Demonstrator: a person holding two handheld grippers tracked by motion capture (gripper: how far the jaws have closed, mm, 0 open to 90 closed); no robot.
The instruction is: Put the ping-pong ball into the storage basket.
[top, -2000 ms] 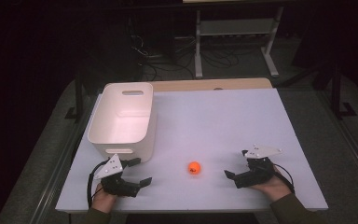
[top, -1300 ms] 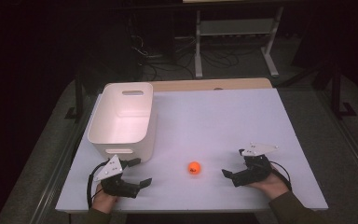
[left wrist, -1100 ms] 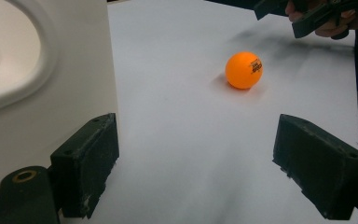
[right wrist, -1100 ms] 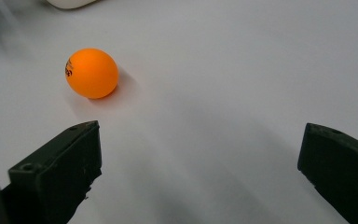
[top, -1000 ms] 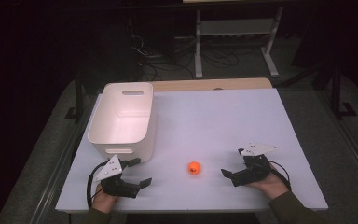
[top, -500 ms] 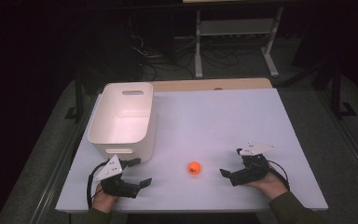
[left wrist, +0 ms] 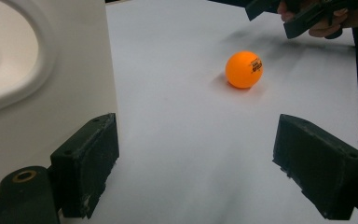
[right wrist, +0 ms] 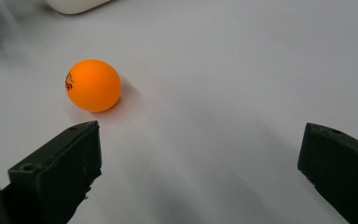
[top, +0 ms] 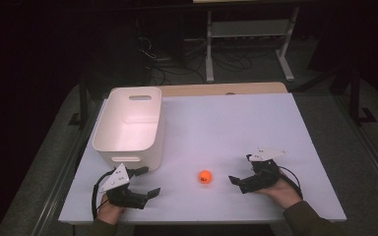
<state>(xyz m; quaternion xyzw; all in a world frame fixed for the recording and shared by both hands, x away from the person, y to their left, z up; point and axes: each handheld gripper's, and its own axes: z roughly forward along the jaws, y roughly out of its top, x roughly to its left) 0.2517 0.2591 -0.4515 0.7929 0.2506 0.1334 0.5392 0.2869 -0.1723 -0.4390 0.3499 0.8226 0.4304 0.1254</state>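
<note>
The orange ball on the bench is being approached by the right hand-held gripper, jaws spread wide and empty, and a closer, centred reach is judged needed next.

An orange ball with black print lies on a white table by a white bin.

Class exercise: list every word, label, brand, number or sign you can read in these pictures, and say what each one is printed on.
Orange ball: dark print on its side, too small and blurred to read in the left gripper view.
Orange ball, right gripper view: the same dark print at its edge, turned away, unreadable.
White bin: no text.
Table: no text.
</note>
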